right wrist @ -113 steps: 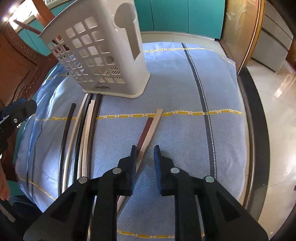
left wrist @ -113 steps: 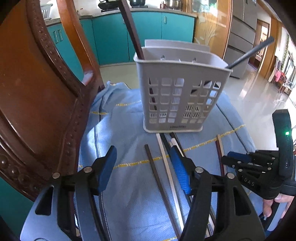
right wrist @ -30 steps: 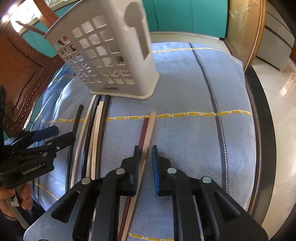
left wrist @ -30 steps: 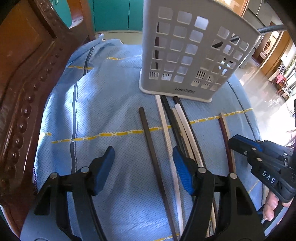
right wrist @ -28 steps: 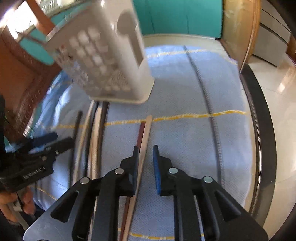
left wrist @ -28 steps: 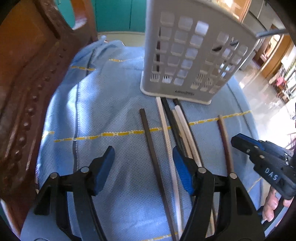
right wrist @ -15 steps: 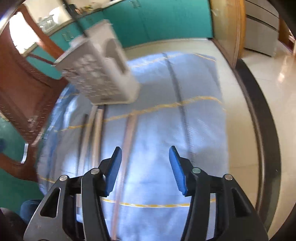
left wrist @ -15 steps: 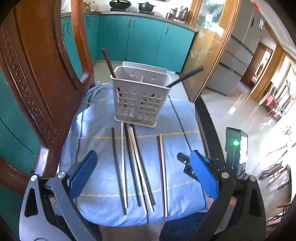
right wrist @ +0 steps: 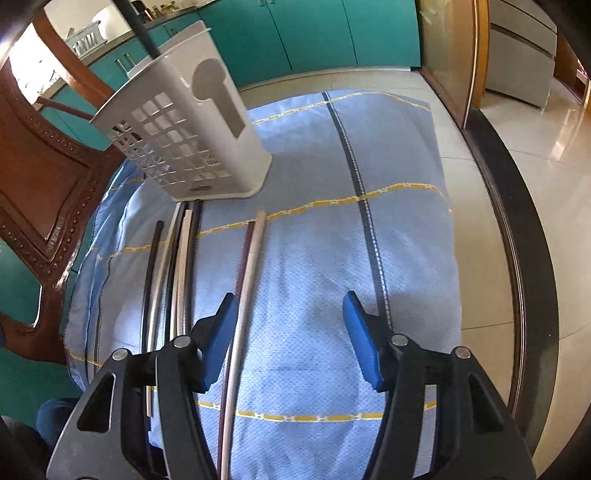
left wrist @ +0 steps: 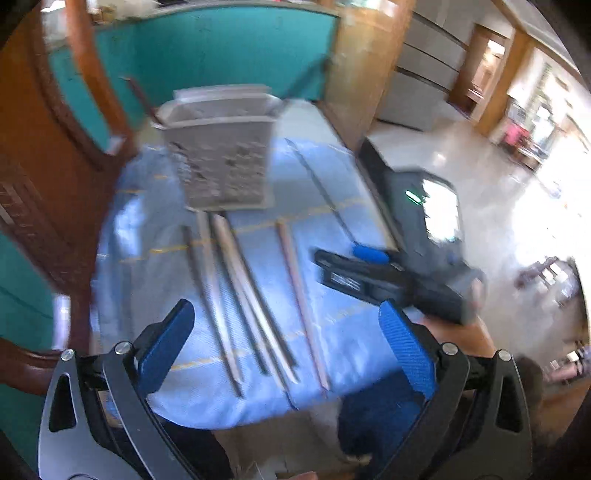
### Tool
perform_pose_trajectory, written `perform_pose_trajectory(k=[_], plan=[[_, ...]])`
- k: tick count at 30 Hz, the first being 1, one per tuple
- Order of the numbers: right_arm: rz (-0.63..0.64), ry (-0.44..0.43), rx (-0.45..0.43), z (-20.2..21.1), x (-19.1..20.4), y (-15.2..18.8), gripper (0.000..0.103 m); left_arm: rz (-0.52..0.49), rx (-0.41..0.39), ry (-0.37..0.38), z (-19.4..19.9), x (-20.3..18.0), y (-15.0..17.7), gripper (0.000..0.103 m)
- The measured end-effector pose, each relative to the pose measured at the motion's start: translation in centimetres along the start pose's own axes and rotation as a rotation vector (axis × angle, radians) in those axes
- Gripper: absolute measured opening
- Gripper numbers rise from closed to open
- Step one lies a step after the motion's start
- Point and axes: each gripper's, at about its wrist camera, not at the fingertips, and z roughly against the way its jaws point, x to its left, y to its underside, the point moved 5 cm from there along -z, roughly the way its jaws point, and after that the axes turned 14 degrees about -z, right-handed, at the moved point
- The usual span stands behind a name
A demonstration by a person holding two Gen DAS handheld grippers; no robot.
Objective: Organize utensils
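Teal cabinets (right wrist: 314, 33) back a blue cloth (right wrist: 314, 240) at mid-frame, where thin pale and dark chopsticks (right wrist: 177, 266) lie below a white basket (right wrist: 192, 136). Left gripper (left wrist: 284, 343) gapes empty; right gripper (right wrist: 288, 336) jaws are opening, a pale stick (right wrist: 247, 280) lying loose between them.

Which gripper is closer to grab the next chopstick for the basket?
Probably the right gripper. Its opening jaws hang low beside the pale chopstick, nothing between them yet. The left gripper is open, higher and farther from the basket.
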Motion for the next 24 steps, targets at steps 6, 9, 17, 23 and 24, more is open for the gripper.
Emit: perform_pose_trajectory(k=[6, 9, 17, 23, 24], plan=[[0.007, 0.03, -0.015, 0.0, -0.5, -0.1, 0.06, 0.026, -0.063, 0.049, 1.0, 0.7, -0.3, 0.1], [0.009, 0.05, -0.032, 0.0, -0.5, -0.2, 0.06, 0.106, -0.076, 0.006, -1.9, 4.5, -1.0, 0.1], [0.051, 0.031, -0.045, 0.1, 1.1, 0.3, 0.06, 0.288, -0.009, 0.053, -8.5, 10.1, 0.2, 0.1], [0.062, 0.022, -0.053, 0.2, 1.6, 0.4, 0.06, 0.255, -0.04, 0.078, -8.4, 9.4, -0.2, 0.1], [0.061, 0.022, -0.055, 0.1, 1.6, 0.3, 0.06, 0.235, -0.05, 0.07, -8.4, 9.3, -0.4, 0.1]])
